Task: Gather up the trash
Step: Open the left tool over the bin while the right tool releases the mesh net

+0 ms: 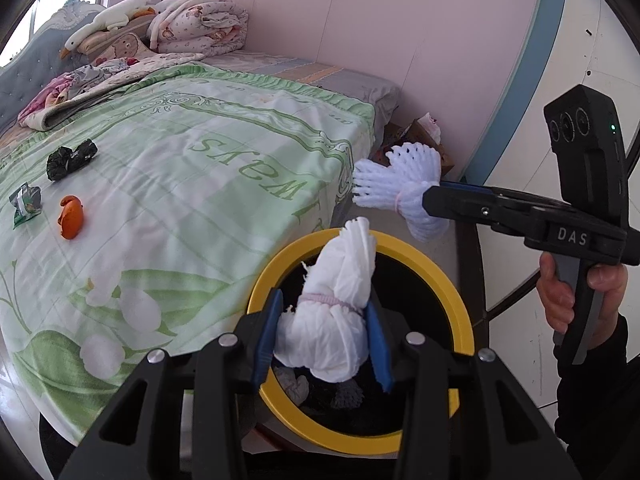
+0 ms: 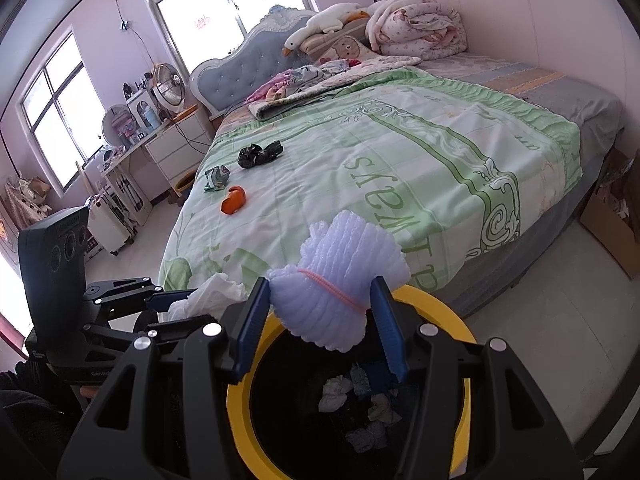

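Both grippers holding trash over a yellow-rimmed bin (image 1: pixel 460 300) beside the bed.

"DAS" reads on the right gripper (image 1: pixel 430 200) body; the green bedspread (image 1: pixel 224 168) has large upside-down lettering, not fully legible. Pink-walled bedroom, pale tiled floor, windows behind the headboard. Left gripper (image 1: pixel 324 332) part closed, clamping a tissue wad (image 1: pixel 332 312) right above the bin mouth. Right gripper part closed on a foam net (image 2: pixel 344 280), at 1 o'clock from the left one. On the bed at 10 o'clock: orange peel (image 1: pixel 71 216), wrapper (image 1: pixel 26 204), black bag (image 1: pixel 71 158).
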A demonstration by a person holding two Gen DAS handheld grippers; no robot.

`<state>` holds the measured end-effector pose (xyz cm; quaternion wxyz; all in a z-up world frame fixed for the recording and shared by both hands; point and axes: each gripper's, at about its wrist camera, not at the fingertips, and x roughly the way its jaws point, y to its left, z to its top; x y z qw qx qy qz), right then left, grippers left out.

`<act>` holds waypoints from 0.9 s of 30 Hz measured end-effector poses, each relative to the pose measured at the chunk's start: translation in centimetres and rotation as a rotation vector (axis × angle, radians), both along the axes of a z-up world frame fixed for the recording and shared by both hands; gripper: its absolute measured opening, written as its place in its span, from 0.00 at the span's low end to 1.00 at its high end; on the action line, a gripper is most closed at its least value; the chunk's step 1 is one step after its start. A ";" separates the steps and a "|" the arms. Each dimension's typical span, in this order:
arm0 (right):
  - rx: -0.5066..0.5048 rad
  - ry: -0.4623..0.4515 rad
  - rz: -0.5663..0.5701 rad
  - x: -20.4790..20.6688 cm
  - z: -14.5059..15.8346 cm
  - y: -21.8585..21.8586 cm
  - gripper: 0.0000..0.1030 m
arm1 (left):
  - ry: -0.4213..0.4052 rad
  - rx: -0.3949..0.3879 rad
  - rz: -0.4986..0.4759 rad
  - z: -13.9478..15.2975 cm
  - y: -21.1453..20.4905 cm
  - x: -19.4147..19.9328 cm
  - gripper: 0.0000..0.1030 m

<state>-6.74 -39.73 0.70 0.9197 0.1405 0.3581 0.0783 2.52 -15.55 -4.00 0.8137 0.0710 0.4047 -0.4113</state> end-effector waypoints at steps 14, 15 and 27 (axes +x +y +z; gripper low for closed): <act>0.044 0.042 -0.018 -0.5 -1.7 -1.9 0.53 | -0.007 0.006 -0.011 0.2 -0.8 -1.0 0.40; 0.046 0.045 -0.021 -0.4 -1.7 -2.0 0.53 | -0.009 0.007 -0.008 0.2 -0.8 -1.0 0.41; 0.072 0.064 -0.086 0.1 -2.0 -3.4 0.59 | 0.008 -0.022 0.013 0.3 0.2 -0.2 0.61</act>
